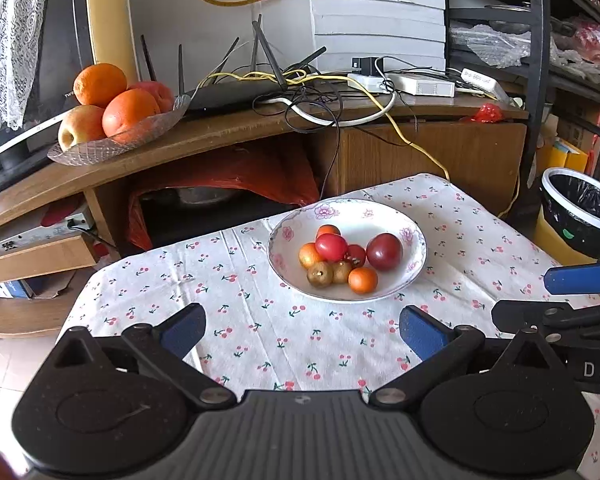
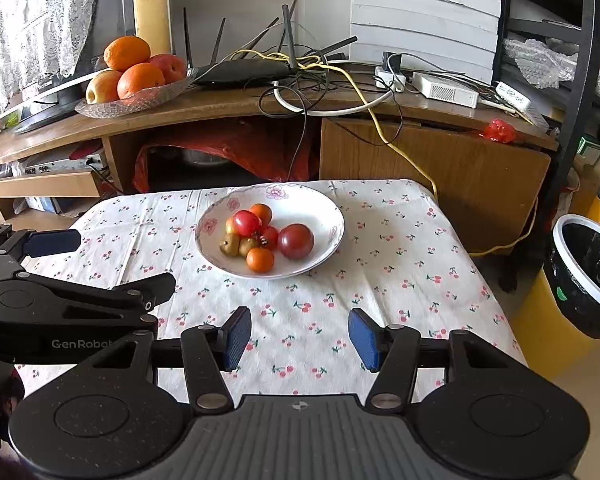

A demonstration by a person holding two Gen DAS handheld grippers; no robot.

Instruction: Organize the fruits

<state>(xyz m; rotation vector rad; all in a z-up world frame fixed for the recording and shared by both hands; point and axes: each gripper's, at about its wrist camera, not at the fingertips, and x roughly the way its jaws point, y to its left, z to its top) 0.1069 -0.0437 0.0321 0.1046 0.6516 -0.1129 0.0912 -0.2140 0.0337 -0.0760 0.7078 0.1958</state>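
Observation:
A white flowered bowl [image 1: 410, 236] [image 2: 324, 208] sits on the cherry-print tablecloth [image 1: 260, 320] [image 2: 380, 272]. It holds several small fruits: a dark red plum [image 1: 384, 251] [image 2: 295, 241], red tomatoes [image 1: 331, 247] [image 2: 246, 223], a small orange [image 1: 362, 279] [image 2: 260, 260] and brownish fruits [image 1: 320, 274] [image 2: 229, 245]. My left gripper [image 1: 302, 332] is open, low over the cloth in front of the bowl. My right gripper [image 2: 299, 338] is open too, nearer the front edge, to the right of the left one. Neither holds anything.
On the wooden TV stand [image 1: 228, 128] [image 2: 220, 108] behind the table, a glass dish [image 1: 84, 152] [image 2: 100, 110] carries oranges and apples. A router and tangled cables [image 1: 300, 92] [image 2: 300, 76] lie beside it. A lined bin [image 1: 580, 216] [image 2: 588, 276] stands right of the table.

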